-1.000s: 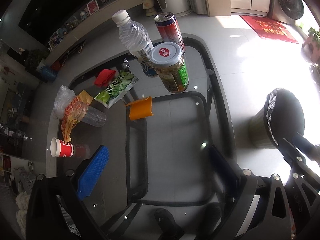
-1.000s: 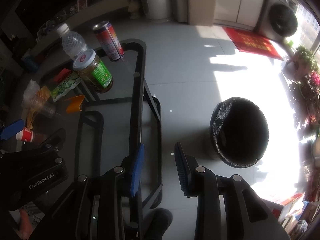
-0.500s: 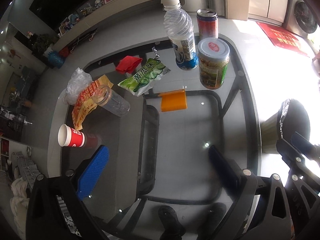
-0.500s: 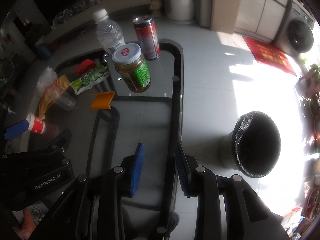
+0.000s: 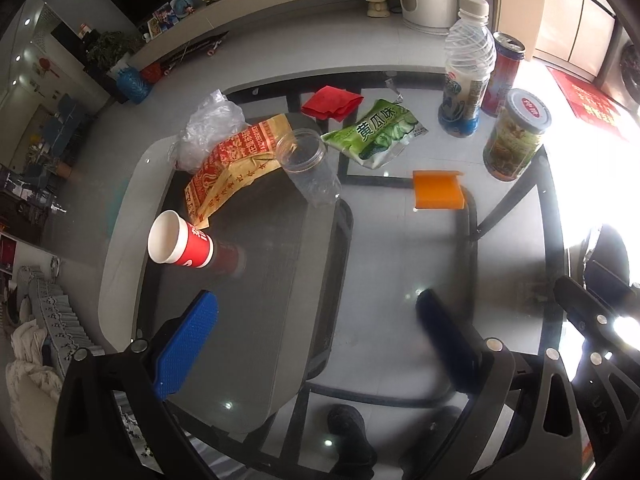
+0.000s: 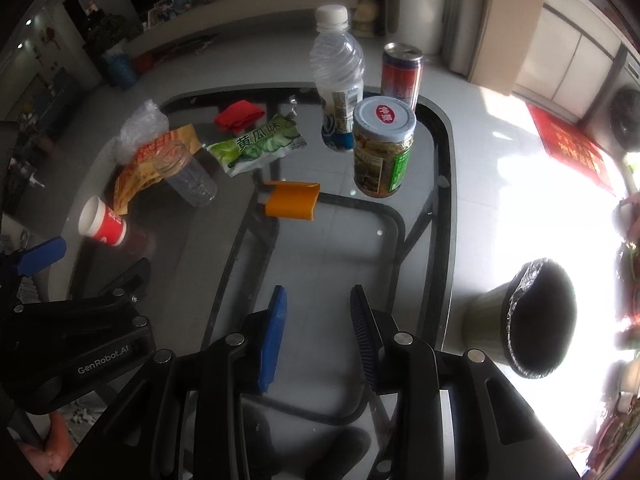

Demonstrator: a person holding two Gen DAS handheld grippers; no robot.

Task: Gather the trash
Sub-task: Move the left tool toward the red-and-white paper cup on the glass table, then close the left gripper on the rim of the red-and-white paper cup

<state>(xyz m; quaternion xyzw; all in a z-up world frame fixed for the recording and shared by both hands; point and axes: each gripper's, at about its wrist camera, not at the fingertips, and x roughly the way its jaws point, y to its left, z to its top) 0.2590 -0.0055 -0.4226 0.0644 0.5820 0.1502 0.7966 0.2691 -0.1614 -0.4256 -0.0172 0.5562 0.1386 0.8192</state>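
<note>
Trash lies on a glass table [image 5: 280, 288]: a red paper cup [image 5: 180, 244] on its side, a clear plastic jar [image 5: 308, 168], a yellow-red wrapper [image 5: 232, 164], a crumpled clear bag [image 5: 208, 124], a green snack packet [image 5: 376, 132], a red scrap [image 5: 332, 102] and an orange piece [image 5: 438, 194]. A water bottle [image 5: 466, 68], a red can [image 5: 502, 76] and a lidded jar [image 5: 516, 136] stand at the right. My left gripper [image 5: 316, 320] is open and empty above the table, near the cup. My right gripper [image 6: 318, 320] is open and empty, nearer the orange piece [image 6: 292, 200].
A round bin with a black liner [image 6: 536, 316] stands on the floor right of the table. The table has a black frame below the glass [image 6: 436, 208]. A red mat [image 6: 572, 148] lies on the sunlit floor. A low shelf [image 5: 256, 12] runs along the far wall.
Both grippers have swung left, from the bin side toward the table. The trash now sits more central and closer in both views. Both stay open and empty.
</note>
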